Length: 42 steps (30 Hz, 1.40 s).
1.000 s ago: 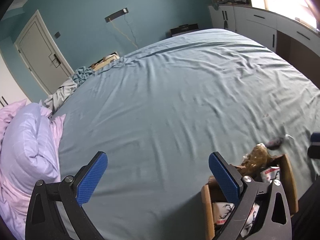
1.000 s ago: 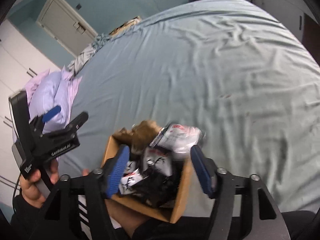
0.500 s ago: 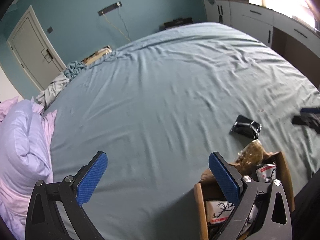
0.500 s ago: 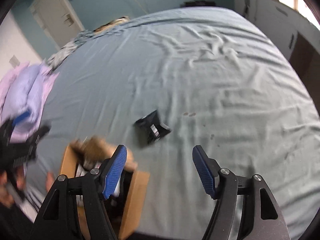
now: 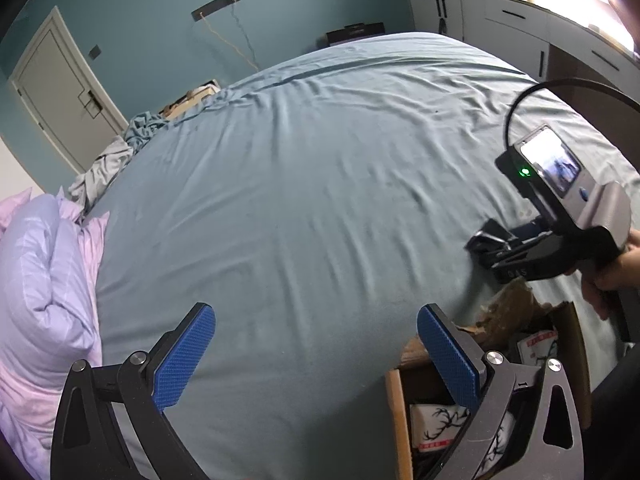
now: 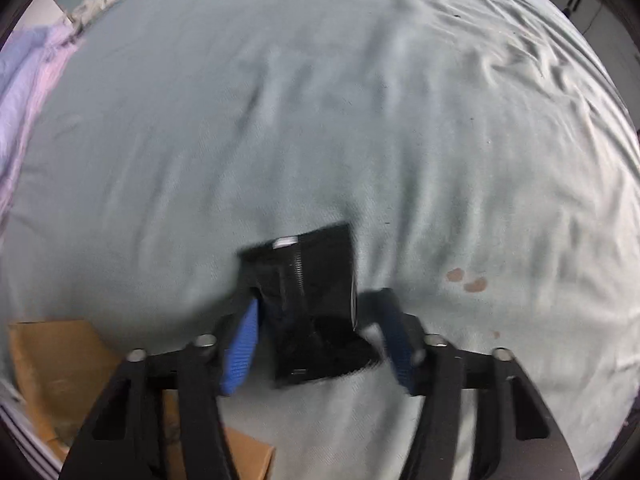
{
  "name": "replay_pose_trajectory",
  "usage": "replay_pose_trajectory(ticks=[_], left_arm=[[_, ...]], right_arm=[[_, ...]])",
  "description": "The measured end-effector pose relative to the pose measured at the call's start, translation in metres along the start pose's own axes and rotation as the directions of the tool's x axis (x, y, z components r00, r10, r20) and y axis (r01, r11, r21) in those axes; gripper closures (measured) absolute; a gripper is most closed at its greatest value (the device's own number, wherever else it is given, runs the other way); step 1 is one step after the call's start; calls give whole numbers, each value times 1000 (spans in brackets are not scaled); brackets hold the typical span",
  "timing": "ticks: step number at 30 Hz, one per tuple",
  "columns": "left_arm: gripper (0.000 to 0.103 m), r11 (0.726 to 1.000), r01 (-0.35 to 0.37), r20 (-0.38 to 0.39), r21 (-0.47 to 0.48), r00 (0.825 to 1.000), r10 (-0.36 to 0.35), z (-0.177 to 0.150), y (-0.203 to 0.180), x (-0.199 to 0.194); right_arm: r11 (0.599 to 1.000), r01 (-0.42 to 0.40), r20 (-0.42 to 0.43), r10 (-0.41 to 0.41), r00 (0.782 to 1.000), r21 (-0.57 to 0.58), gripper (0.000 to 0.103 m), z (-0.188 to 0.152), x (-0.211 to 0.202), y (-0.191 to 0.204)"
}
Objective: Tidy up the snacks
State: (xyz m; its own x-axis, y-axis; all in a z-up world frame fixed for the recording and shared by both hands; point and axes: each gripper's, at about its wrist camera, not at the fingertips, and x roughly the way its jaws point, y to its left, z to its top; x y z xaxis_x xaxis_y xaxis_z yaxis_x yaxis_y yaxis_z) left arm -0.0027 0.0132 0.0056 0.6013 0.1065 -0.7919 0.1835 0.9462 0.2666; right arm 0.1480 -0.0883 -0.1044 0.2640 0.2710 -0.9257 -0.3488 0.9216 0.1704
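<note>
Glossy black, crinkled foil: a flat rectangular snack packet (image 6: 308, 300) lies on the wrinkled blue-grey bedsheet (image 6: 320, 120) between the textured blue pads of the right gripper (image 6: 320, 344), whose jaws are closing around it without yet pressing it; its print is too blurred to read. Behind and to that gripper's left sits the brown cardboard box (image 6: 56, 364). The left gripper (image 5: 316, 360) is spread wide over bare sheet, the box just right of it holding white packets (image 5: 436, 424) printed with black antlered deer and red labels.
</note>
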Motion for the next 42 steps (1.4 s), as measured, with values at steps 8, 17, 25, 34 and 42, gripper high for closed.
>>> replay_pose_trajectory(ticks=[8, 17, 25, 34, 42], left_arm=[[0, 1000, 3, -13, -25, 1000, -3, 4, 3, 5], [0, 997, -14, 49, -70, 999, 18, 3, 16, -14], [0, 994, -32, 51, -104, 998, 38, -5, 29, -20], [0, 996, -7, 90, -83, 996, 15, -7, 27, -30], [0, 998, 37, 84, -56, 996, -32, -6, 20, -30]], right_arm=[[990, -109, 141, 95, 985, 91, 71, -18, -56, -12], [855, -508, 265, 468, 843, 106, 71, -85, -147, 11], [857, -484, 180, 456, 872, 175, 68, -83, -121, 40], [830, -484, 188, 447, 874, 277, 18, -86, -129, 14], [938, -256, 152, 225, 963, 233, 18, -112, -157, -4]])
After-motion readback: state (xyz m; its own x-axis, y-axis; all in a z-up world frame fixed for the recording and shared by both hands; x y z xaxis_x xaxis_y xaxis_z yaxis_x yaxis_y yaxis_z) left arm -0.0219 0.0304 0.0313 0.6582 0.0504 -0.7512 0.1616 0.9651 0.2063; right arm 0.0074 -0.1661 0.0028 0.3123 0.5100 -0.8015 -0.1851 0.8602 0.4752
